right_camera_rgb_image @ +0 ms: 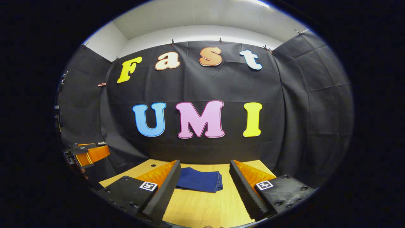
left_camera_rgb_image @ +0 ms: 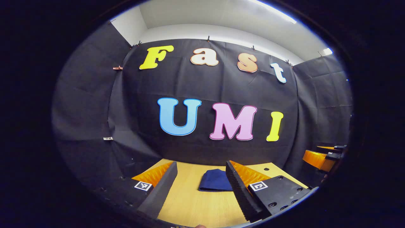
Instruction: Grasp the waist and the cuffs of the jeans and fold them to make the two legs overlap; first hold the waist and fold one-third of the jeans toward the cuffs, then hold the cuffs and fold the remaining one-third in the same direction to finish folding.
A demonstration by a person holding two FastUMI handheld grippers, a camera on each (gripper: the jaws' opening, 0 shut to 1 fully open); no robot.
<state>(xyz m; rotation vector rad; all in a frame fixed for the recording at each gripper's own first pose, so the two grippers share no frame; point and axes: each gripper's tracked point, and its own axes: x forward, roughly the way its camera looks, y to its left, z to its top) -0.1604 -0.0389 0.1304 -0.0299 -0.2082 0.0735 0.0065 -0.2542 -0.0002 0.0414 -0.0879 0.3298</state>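
Blue folded jeans (right_camera_rgb_image: 199,180) on table (right_camera_rgb_image: 202,205), tools apart.

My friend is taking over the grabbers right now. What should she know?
Left hand-held gripper: open, holding nothing, above the wooden table.
Right hand-held gripper: open, holding nothing, also above the table.
Jeans: lying on the table ahead of both grippers as a small, flat, layered bundle, touching neither.
Done: the folding looks finished.
Left: probably nothing, just check that the bundle is tidy.

Cloth-walled recording booth (left_camera_rgb_image: 95,95), wooden table (left_camera_rgb_image: 196,205)
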